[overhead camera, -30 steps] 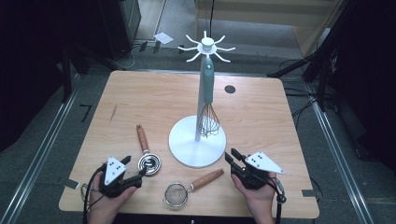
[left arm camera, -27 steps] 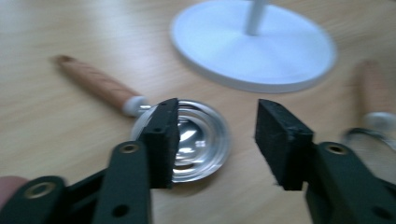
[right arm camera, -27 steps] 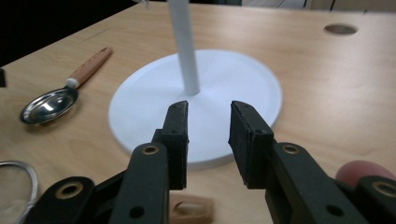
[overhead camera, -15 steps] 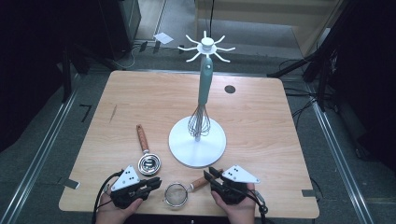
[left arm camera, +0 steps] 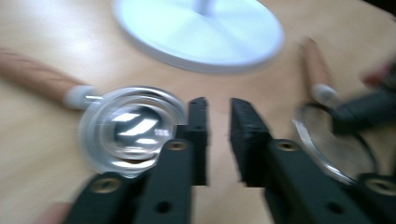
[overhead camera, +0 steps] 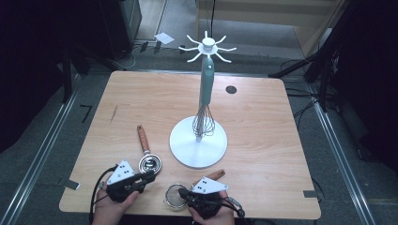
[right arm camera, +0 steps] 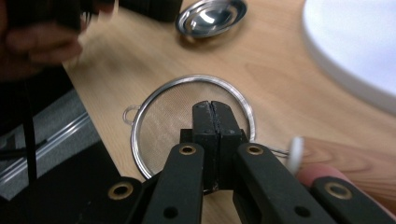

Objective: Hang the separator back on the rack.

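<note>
A steel scoop (overhead camera: 149, 164) with a wooden handle lies left of the white stand base (overhead camera: 198, 143). My left gripper (overhead camera: 151, 176) sits just in front of the scoop. Its jaws (left arm camera: 217, 105) have just opened a little, and the narrow gap holds nothing; the scoop bowl (left arm camera: 128, 130) is beside the left jaw. A mesh strainer (overhead camera: 173, 197) with a wooden handle lies near the front edge. My right gripper (overhead camera: 182, 192) points left over it. Its jaws (right arm camera: 212, 106) have just closed together above the mesh (right arm camera: 163, 116), gripping nothing.
A teal-handled whisk (overhead camera: 205, 89) hangs from the stand's hooked top. The stand base (right arm camera: 355, 42) lies close to the right of both grippers. The table's front edge (overhead camera: 155, 213) runs right under the hands. A dark round hole (overhead camera: 231, 89) marks the far side.
My right gripper has moved left and toward the front edge, ending over the strainer. My left gripper has shifted only slightly near the scoop.
</note>
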`<state>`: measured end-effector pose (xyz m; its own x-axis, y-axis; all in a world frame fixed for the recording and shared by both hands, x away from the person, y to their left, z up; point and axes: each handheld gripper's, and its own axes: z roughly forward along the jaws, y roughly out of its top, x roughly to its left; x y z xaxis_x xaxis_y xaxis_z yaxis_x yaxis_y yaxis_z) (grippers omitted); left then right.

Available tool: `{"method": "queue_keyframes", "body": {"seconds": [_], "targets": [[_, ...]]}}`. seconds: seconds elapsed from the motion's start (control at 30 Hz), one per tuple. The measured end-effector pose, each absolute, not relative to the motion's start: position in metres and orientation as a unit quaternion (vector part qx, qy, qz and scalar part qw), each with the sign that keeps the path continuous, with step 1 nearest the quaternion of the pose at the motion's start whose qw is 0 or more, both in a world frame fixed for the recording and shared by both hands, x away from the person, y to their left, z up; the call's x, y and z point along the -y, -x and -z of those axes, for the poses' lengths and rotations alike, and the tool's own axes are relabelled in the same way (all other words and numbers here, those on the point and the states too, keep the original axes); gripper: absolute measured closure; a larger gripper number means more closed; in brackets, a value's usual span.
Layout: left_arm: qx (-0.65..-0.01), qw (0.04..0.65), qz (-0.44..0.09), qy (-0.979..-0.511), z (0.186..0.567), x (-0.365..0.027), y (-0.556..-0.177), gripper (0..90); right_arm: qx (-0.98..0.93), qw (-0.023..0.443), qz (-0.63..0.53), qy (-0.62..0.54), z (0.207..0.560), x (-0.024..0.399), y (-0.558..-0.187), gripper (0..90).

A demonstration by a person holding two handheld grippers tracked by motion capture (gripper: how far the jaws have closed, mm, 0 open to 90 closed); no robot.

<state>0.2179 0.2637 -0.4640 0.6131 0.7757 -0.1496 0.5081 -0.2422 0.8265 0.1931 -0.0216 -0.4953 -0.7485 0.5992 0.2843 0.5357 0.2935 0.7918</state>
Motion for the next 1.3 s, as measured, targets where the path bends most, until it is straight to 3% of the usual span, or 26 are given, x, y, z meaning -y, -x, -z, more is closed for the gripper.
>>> {"method": "queue_keyframes", "body": {"seconds": [0.1, 0.37, 0.73, 1.3], "targets": [[-0.490, 0.455, -0.179, -0.722, 0.464, -0.284, -0.226, 43.2, -0.805, 0.038, -0.469, -0.360, 0.498, 0.021, -0.193, 90.0], [-0.555, 0.413, -0.247, -0.679, 0.468, -0.314, -0.240, 22.9, -0.804, 0.043, -0.456, -0.379, 0.499, 0.032, -0.196, 90.0], [-0.563, 0.392, -0.279, -0.672, 0.472, -0.318, -0.246, 17.5, -0.786, 0.070, -0.446, -0.422, 0.497, 0.066, -0.209, 90.0], [-0.574, 0.392, -0.273, -0.665, 0.473, -0.323, -0.248, 17.6, -0.761, 0.106, -0.424, -0.479, 0.498, 0.112, -0.231, 90.0]]}}
